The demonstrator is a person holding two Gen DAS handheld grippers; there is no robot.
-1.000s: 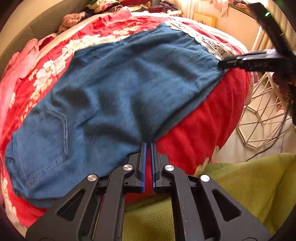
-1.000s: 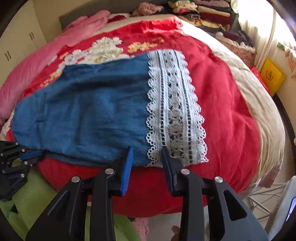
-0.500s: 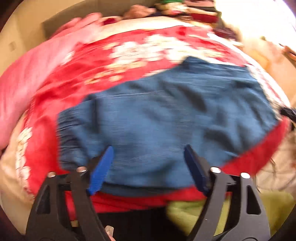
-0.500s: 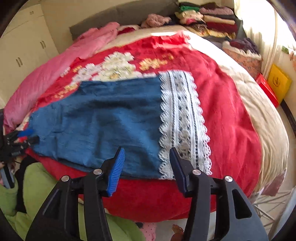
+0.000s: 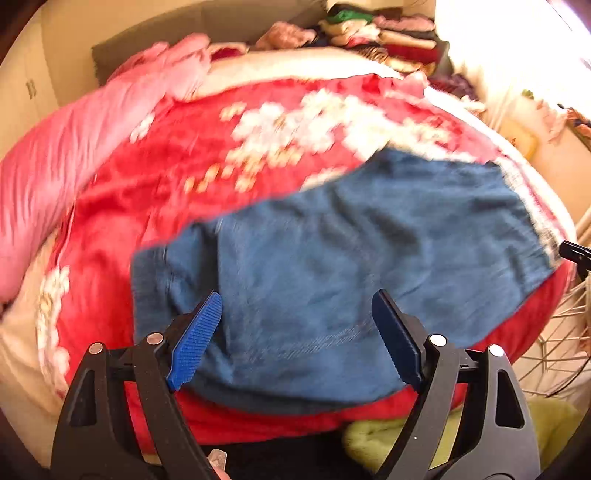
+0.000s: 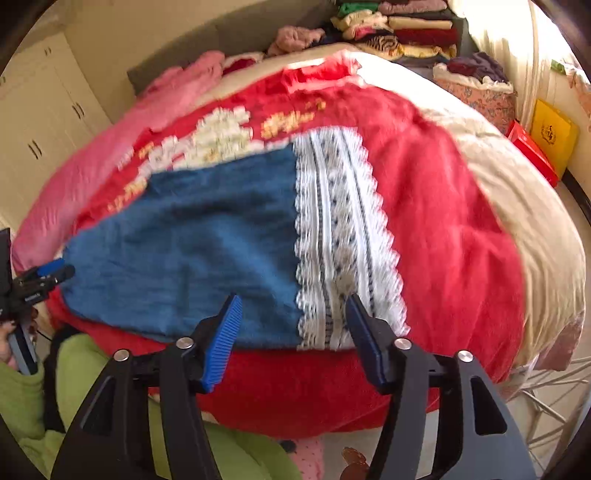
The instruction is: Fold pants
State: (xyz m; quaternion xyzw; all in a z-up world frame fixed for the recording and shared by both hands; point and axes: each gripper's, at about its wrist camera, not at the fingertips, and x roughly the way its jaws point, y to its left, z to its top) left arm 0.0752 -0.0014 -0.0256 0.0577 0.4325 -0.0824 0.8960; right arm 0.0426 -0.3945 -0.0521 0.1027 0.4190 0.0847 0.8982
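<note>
The blue denim pants (image 6: 192, 251) with a white lace hem band (image 6: 340, 236) lie spread flat on the red floral fleece blanket (image 6: 443, 229) that covers the bed, along its near edge; the lace end points right and the waist end left. In the left wrist view the pants (image 5: 351, 266) are blurred by motion.

The left tool (image 5: 295, 339) has its blue-padded jaws spread wide and holds nothing; it hangs over the near edge of the pants toward the waist end. The right tool (image 6: 291, 336) is also wide and empty, its jaws straddling the seam where the denim meets the lace, just above the near edge.

No writing can be read. A flat yellow box (image 6: 554, 136) at the far right carries a dark emblem too small to make out, with a red box (image 6: 532, 151) leaning beside it.

At the far end of the bed a stack of folded clothes (image 6: 402, 29) rests by the headboard. A pink quilt (image 6: 122, 147) runs along the left side of the bed. A white wire basket (image 5: 557, 347) stands on the floor at right; its contents cannot be told. Lime-green fabric (image 6: 29, 398) sits near the lower left.
</note>
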